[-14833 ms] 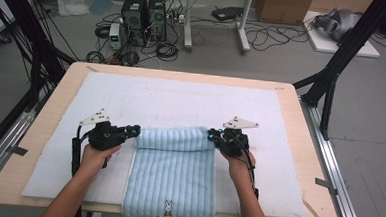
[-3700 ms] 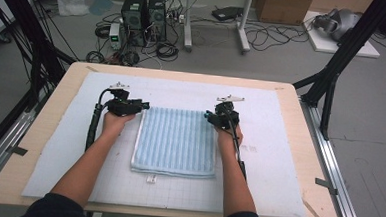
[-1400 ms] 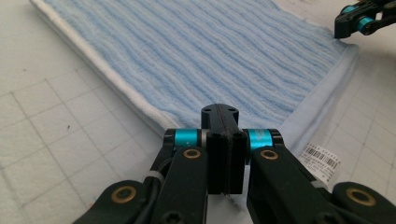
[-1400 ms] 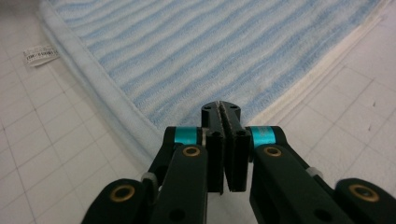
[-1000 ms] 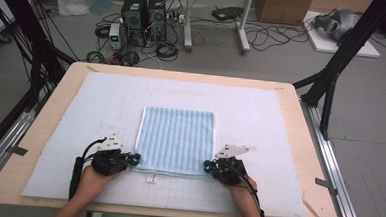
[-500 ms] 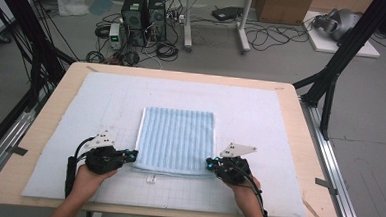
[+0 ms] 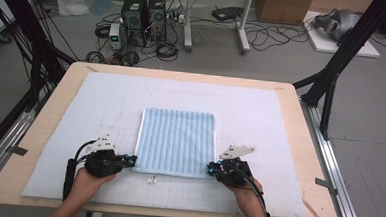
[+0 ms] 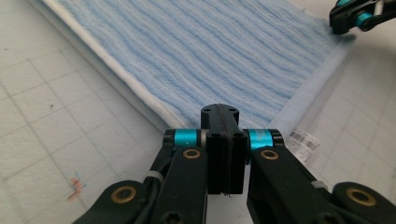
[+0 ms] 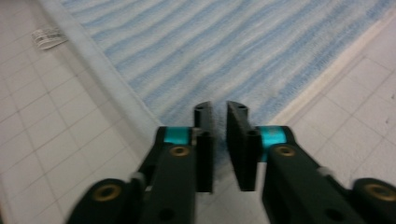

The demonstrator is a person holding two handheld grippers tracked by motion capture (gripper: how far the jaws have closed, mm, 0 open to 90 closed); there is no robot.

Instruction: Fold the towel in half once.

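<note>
- A folded light-blue striped towel (image 7: 176, 141) lies flat on the white gridded mat (image 7: 55, 126) that covers the wooden counter (image 7: 44, 131), near the middle and towards the person's side.
- The left gripper (image 7: 128, 159) sits at the towel's near left corner; in the left gripper view its fingers (image 8: 223, 154) are pressed together, with the towel's edge just ahead of them and nothing seen between.
- The right gripper (image 7: 211, 168) sits at the near right corner; its fingers (image 9: 204, 144) stand a narrow gap apart, having just been opening, with the towel's corner in front of the gap.
- A small white label (image 7: 151, 179) sticks out from the towel's near edge.
</note>
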